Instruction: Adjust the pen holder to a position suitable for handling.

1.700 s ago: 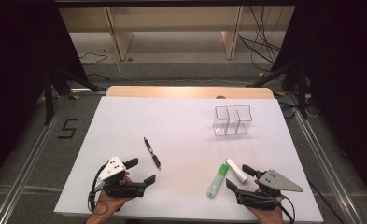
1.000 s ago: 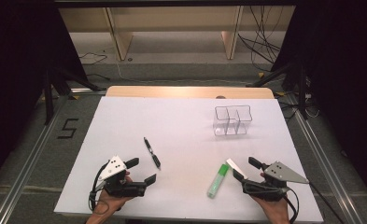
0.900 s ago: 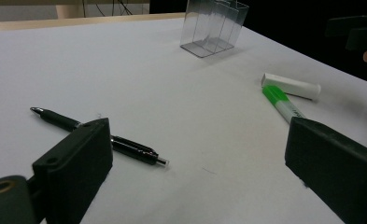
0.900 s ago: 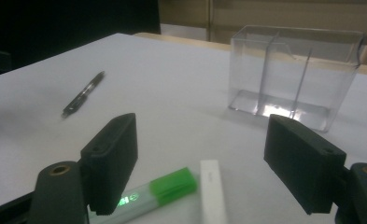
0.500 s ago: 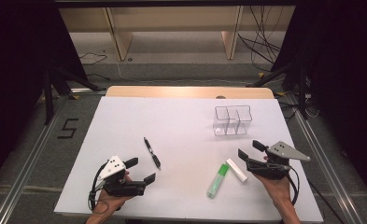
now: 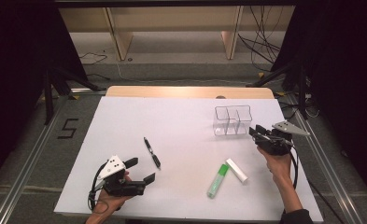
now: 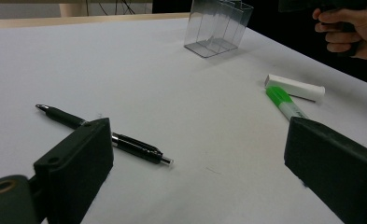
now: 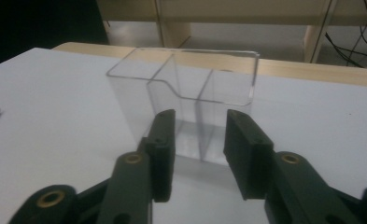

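Observation:
A clear plastic organizer point(image 6: 232, 120) with several compartments stands upright at the table's back right. My right gripper point(image 6: 257, 132) hovers just to its right. In the right gripper view its jaws point(image 8: 201, 126) point at the organizer point(image 8: 186, 79); they have just been closing to a narrow gap, open, with nothing between them. A green marker point(image 6: 217, 181) and a white stick point(image 6: 236, 170) lie in front of it. My left gripper point(image 6: 141, 170) rests at the front left, wide open and empty point(image 7: 197, 135), near a black pen point(image 6: 151, 152).
The white table top point(image 6: 181, 116) ends in a wooden strip point(image 6: 190, 92) at the back. Dark stands and cables sit on the floor beyond the right edge. A "5" mark point(image 6: 67, 128) is on the floor at left.
My right gripper has moved away from the marker and white stick, toward the back, up beside the clear organizer, and its jaws have narrowed. The left gripper has stayed put.

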Demonstrator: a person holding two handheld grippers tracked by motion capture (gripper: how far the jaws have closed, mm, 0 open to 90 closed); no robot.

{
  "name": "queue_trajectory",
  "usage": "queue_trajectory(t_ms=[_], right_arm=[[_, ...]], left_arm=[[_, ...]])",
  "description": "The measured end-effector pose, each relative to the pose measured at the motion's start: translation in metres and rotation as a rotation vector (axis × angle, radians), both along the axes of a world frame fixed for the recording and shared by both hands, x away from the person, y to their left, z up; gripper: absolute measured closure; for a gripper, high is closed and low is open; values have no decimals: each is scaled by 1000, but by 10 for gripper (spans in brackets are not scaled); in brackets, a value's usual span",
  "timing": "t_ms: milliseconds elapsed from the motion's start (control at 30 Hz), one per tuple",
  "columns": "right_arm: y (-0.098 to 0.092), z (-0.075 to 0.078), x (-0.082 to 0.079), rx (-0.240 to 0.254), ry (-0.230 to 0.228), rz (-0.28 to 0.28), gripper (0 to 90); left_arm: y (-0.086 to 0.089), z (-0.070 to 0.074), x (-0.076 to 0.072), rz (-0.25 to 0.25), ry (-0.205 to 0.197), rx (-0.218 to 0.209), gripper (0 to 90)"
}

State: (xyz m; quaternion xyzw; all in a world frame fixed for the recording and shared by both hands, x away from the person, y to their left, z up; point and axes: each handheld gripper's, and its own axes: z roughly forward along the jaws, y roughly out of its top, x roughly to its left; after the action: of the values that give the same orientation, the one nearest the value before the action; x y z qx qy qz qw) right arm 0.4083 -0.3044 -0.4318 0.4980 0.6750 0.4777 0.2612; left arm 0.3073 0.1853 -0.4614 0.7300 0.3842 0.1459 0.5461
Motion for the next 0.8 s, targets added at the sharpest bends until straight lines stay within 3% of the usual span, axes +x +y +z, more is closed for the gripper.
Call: queue_trajectory(t_ms=[233, 367, 467, 600, 800], right_arm=[[-19, -7, 26, 44, 45, -63, 832], [-22, -8, 39, -6, 51, -91, 895], [-25, -10, 49, 6, 60, -100, 900], [-25, -16, 63, -21, 89, -107, 900], [-24, -25, 73, -18, 123, -103, 900]], left_arm=[[0, 0, 0, -1, 2, -1, 76], [0, 0, 0, 0, 2, -2, 77], [0, 0, 0, -1, 3, -2, 77], [1, 1, 0, 3, 3, -8, 77], [1, 1, 0, 1, 3, -7, 77]])
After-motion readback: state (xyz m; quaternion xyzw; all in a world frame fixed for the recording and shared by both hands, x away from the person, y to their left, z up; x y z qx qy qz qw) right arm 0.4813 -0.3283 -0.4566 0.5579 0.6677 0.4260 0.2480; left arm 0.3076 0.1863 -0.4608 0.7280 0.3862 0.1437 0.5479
